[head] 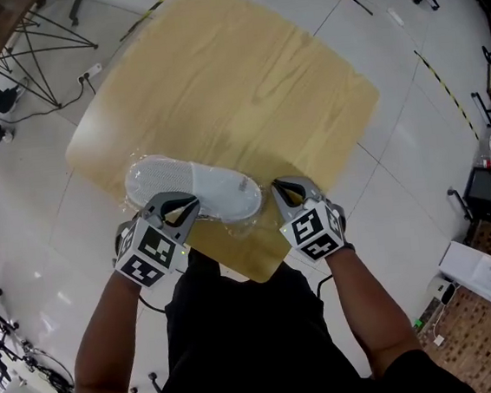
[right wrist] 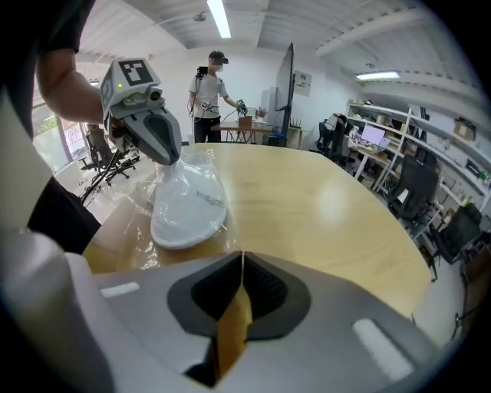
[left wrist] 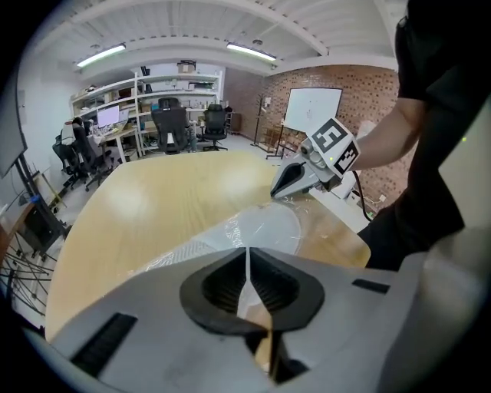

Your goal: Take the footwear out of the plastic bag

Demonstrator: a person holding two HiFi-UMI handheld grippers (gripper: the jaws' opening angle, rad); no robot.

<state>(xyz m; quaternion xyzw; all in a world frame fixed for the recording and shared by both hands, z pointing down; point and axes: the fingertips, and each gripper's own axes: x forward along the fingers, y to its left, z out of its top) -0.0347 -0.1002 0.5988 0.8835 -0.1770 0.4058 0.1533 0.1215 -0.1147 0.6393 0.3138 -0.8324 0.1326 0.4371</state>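
Observation:
A white slipper [head: 197, 188] lies in a clear plastic bag [head: 236, 227] on the near corner of a wooden table [head: 243, 87]. My left gripper [head: 180, 209] sits over one end of the slipper, jaws together with the film pinched at their tips; in the right gripper view its tip [right wrist: 170, 157] presses into bunched plastic [right wrist: 134, 196]. My right gripper [head: 281, 189] is shut just beside the slipper's other end. In the left gripper view its tip [left wrist: 278, 192] meets the bag's edge, and I see no film between its jaws [right wrist: 242, 255].
The table's near corner lies right under my grippers, with my torso close behind. A person [right wrist: 211, 96] stands far off beyond the table. Office chairs and shelves [left wrist: 176, 123] line the room. A white box [head: 480, 271] sits on the floor to the right.

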